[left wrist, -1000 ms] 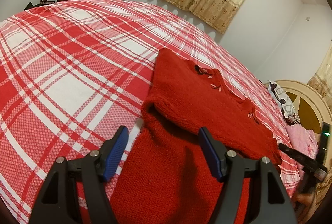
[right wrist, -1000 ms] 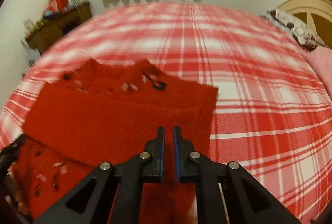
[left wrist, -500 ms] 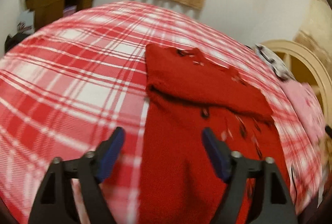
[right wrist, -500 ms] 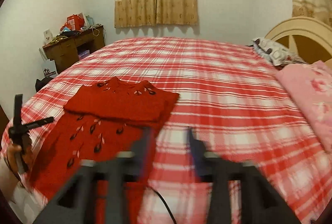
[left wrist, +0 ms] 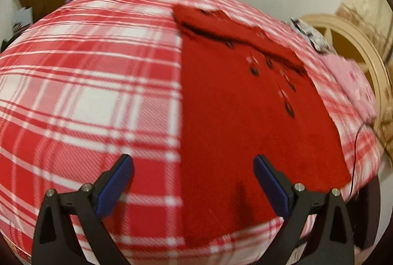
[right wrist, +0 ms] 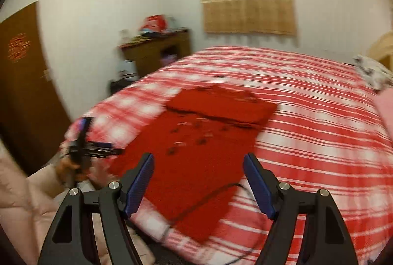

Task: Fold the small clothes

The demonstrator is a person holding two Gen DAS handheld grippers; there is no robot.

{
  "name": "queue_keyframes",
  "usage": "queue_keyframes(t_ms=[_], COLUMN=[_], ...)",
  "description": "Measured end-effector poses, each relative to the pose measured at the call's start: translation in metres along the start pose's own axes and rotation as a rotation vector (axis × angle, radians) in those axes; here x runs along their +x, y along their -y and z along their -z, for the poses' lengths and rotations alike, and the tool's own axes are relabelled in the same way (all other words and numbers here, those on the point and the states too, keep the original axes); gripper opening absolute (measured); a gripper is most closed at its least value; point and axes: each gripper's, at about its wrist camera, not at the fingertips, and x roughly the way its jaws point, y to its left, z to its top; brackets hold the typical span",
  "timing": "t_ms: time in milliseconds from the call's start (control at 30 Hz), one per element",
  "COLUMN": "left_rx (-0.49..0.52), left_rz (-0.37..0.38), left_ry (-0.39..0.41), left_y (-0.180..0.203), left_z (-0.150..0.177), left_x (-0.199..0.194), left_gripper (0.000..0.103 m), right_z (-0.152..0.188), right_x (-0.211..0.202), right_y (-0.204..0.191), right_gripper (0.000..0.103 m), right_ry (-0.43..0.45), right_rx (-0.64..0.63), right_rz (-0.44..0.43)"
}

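A red knitted sweater (left wrist: 240,102) lies flat on the red-and-white plaid bed, its far part folded over onto its body; it also shows in the right wrist view (right wrist: 196,149). My left gripper (left wrist: 194,181) is open and empty, hovering above the sweater's near left edge. My right gripper (right wrist: 197,179) is open and empty, held above the sweater's near hem at the bed's front edge. The left gripper (right wrist: 98,142) also shows at the left of the right wrist view.
The plaid bed (left wrist: 86,93) fills most of both views. A pink blanket (left wrist: 351,80) and a patterned pillow (right wrist: 371,70) lie by the cream headboard (left wrist: 353,43). A wooden desk (right wrist: 157,51) stands by the wall, a brown door (right wrist: 24,83) at left. A black cable (right wrist: 208,198) crosses the sweater's hem.
My right gripper has opened, let go of the sweater and pulled back toward the bed's front edge. My left gripper has drawn back to the sweater's near edge. The sweater's top now lies folded over.
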Motion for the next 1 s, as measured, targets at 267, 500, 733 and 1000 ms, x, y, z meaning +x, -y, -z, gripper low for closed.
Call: queue_keyframes(t_ms=[267, 500, 733, 1000], left_rx=[0.079, 0.125, 0.182, 0.165], left_rz=[0.029, 0.080, 0.124, 0.093], left_ry=[0.011, 0.050, 0.053, 0.069], left_y=[0.027, 0.047, 0.061, 0.036], left_z=[0.000, -0.007, 0.004, 0.022], left_x=[-0.004, -0.017, -0.031, -0.056], left_gripper=[0.100, 0.100, 0.100, 0.100], right_z=[-0.014, -0.025, -0.023, 0.020], right_x=[-0.046, -0.124, -0.233, -0.163], right_y=[-0.015, -0.017, -0.030, -0.021], right_gripper=[0.075, 0.075, 0.075, 0.075], right_ry=[0.131, 0.326, 0.465, 0.167], right_rx=[-0.024, 0.007, 0.013, 0.054], right_rz=[0.163, 0.269, 0.297, 0.274])
